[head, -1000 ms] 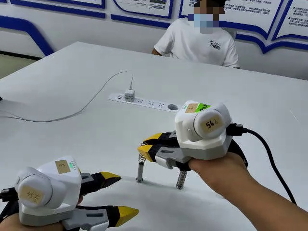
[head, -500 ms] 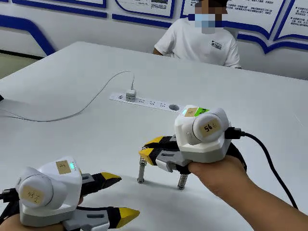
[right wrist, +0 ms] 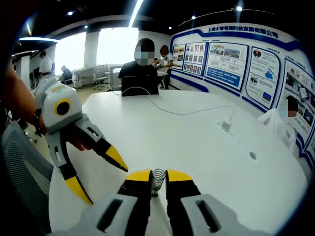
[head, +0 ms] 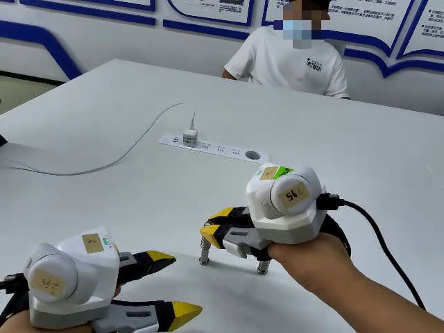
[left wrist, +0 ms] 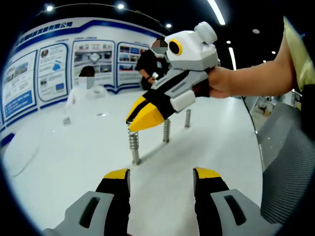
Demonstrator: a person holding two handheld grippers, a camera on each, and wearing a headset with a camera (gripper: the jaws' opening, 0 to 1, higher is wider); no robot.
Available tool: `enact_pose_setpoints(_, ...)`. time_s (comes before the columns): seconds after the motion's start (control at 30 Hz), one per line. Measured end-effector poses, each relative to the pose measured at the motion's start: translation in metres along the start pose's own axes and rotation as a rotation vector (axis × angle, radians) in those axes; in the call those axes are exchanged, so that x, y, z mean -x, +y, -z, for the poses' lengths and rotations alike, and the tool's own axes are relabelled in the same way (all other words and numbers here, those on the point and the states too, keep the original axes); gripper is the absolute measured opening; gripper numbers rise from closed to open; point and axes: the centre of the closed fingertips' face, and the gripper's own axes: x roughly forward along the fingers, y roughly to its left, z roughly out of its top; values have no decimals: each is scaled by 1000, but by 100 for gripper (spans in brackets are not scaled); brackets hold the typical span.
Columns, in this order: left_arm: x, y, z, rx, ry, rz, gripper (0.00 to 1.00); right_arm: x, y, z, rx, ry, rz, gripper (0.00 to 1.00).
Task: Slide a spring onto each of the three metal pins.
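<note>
My right gripper is shut on a small metal spring, which sits around the top of an upright metal pin on the white table. In the left gripper view that spring shows on the nearest pin, just under the right gripper's yellow tips. Two more pins stand behind it, and their shafts look coiled. One of them peeks out below the right hand. My left gripper stands open near the table's front left with nothing between its fingers, jaws wide.
A white power strip with a plugged charger and a thin white cable lies across the middle of the table. A person in a white shirt sits at the far side. A black cable trails from my right gripper.
My right gripper has moved down with the spring, so less of the pin shows below its tips. The left gripper has stayed open in place.
</note>
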Motion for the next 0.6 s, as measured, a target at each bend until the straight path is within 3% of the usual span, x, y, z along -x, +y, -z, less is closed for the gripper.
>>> enact_pose_setpoints(0.6, 0, 3, 3, 10, 2, -7, 52, -16, 4, 22, -2, 66, -14, 12)
